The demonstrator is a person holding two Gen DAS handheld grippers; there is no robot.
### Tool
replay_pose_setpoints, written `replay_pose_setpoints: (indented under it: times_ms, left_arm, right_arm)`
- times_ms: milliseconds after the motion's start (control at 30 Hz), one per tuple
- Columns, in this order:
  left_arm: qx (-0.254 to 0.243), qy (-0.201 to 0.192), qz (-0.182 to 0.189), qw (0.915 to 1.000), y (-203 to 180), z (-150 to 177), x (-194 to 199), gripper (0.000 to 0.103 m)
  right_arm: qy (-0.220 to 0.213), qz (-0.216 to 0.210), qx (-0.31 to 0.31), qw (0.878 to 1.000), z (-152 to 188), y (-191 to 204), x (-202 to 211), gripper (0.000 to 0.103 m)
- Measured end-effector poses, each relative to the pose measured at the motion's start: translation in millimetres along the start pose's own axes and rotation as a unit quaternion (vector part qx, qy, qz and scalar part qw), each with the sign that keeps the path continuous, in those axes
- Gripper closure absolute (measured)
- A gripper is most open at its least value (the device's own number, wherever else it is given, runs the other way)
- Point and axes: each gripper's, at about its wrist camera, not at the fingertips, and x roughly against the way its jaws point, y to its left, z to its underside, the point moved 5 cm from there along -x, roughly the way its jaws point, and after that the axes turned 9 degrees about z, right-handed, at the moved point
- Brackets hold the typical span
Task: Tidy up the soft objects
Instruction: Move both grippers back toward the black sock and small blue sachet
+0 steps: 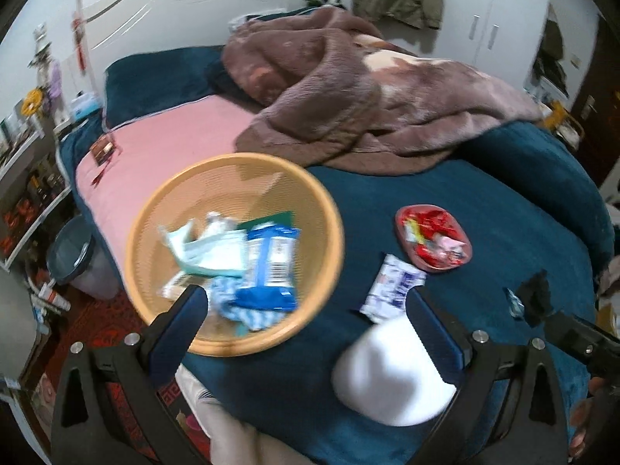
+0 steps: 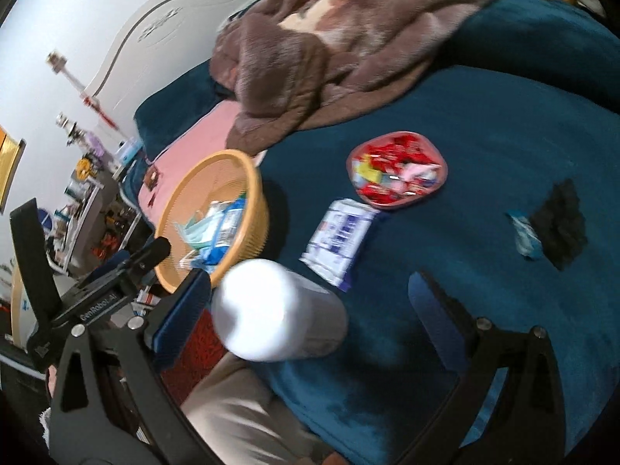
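Note:
A blurred white roll (image 1: 391,379) lies at the near edge of the teal bed (image 1: 484,201), apart from any pad. In the left wrist view it sits by the right finger of my open left gripper (image 1: 306,298). In the right wrist view the roll (image 2: 271,310) is between the wide-open fingers of my right gripper (image 2: 306,277), nearer the left one. A tan basket (image 1: 162,209) holds tissue packs and blue packets. A white-and-purple tissue pack (image 1: 391,290) lies on the bed beside it.
A red dish of sweets (image 1: 432,236) sits right of the basket. A black item (image 1: 536,298) and a small blue packet (image 1: 513,302) lie further right. A brown blanket (image 1: 348,89) is heaped behind. A bin (image 1: 69,252) stands on the floor at left. A beige trouser leg (image 1: 240,434) shows below.

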Motion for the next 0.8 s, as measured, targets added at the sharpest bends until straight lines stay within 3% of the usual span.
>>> replay_pose_setpoints:
  times_ms: [367,800]
  left_arm:
    - [-0.083,0.012,0.051,0.9952,-112,8,-15,0.001]
    - [-0.144,0.083,0.114,0.9795,-215,50,-68,0.001]
  right_arm:
    - [-0.009,0.044,-0.098,0.994,22,-116,28,0.0]
    - [0.011,0.091,-0.177,0.98,48,-208,22,0.0]
